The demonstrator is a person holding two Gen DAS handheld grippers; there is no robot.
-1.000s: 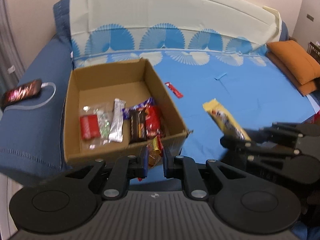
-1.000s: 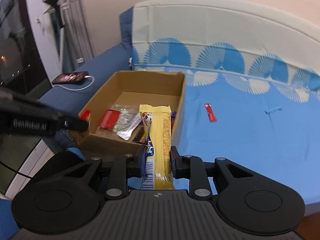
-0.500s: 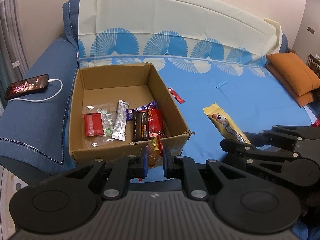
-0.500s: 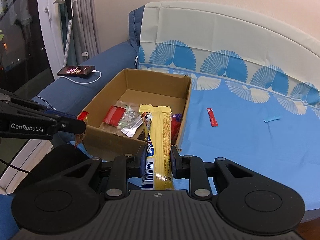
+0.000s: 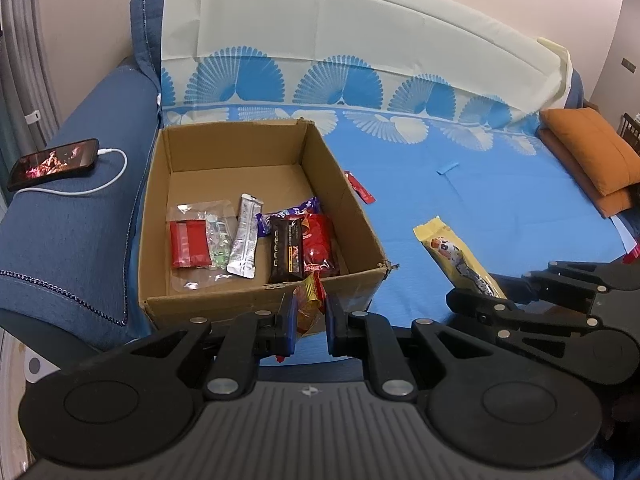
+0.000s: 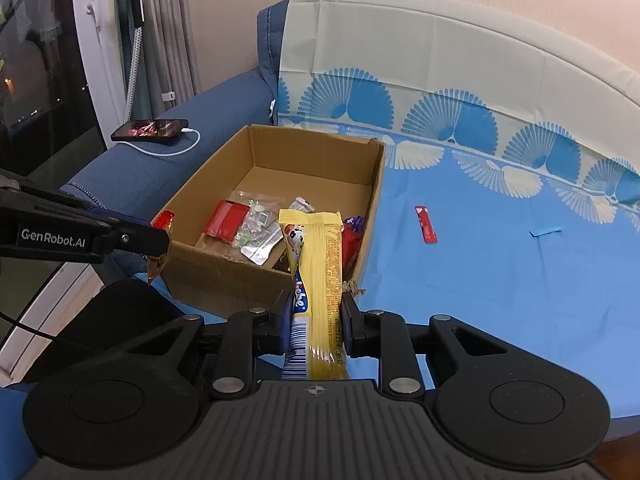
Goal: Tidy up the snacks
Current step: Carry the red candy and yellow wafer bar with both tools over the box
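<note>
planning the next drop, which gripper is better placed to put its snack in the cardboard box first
Left, probably. The left gripper, shut on the small red-and-gold snack packet, sits right at the near wall of the open cardboard box. The right gripper holds the long yellow snack bar off to the side.

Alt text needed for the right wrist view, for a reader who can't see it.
The right gripper clamps a long yellow snack packet before an open brown cardboard box of wrapped snacks on a blue sofa cover. A small red sachet lies beside the box.

This is a home living room. A blue sofa draped in a fan-patterned cover holds orange cushions. A phone charges on its armrest beside curtains.
</note>
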